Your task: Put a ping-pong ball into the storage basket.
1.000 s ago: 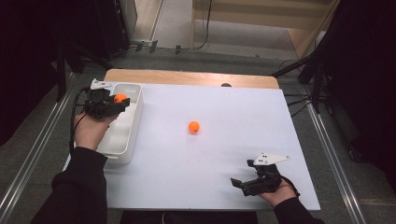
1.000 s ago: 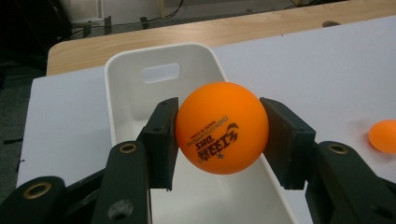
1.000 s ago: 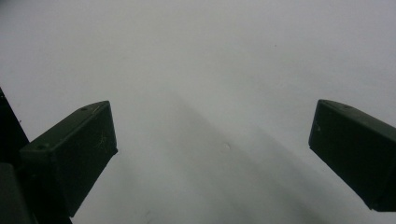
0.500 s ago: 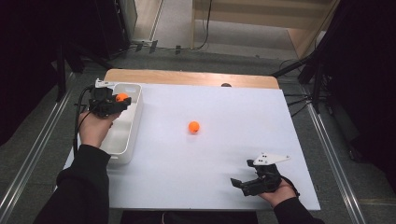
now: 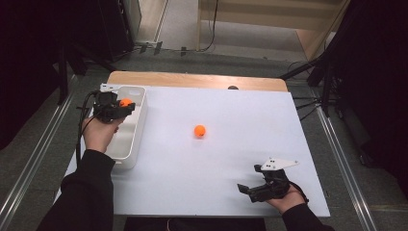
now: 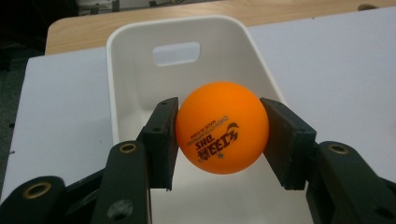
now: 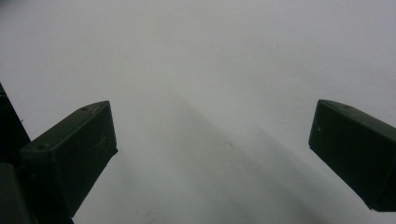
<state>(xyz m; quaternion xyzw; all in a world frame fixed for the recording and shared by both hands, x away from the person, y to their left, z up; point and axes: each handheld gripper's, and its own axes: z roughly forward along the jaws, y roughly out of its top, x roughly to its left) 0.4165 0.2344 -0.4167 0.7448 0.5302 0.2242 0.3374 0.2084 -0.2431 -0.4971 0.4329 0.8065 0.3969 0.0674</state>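
Ball (image 6: 222,127): orange table-tennis ball, printed logo and star facing the left gripper view. Clamped between the pads of the left gripper (image 6: 219,135), held above the far end of the bin (image 6: 184,28). Seen from the high view as an orange spot at the left gripper (image 5: 120,107), over the bin (image 5: 137,122).

Handling, judged: very light, hollow, thin-walled; stiff but liable to dent under a hard squeeze. Smooth and round, so prone to squirt out of flat pads and to roll or bounce once freed. Best grip across the widest part, pads on opposite sides, as at present; gentle pressure enough. Low release inside the bin advisable, against bouncing out.

Bin: white plastic, oblong, rounded corners, slot handle in the far end wall. Standing on the left part of the table (image 5: 231,159), long side running away from the person. Interior white and bare wherever visible; near end hidden by hand and gripper.

Second ball (image 5: 199,130): orange, same kind by appearance, loose on the table near its middle, well apart from bin and both grippers.

Right gripper (image 5: 246,189): resting low at the near right of the table, jaws spread wide, nothing between them; plain white tabletop (image 7: 224,70) ahead in the right gripper view.
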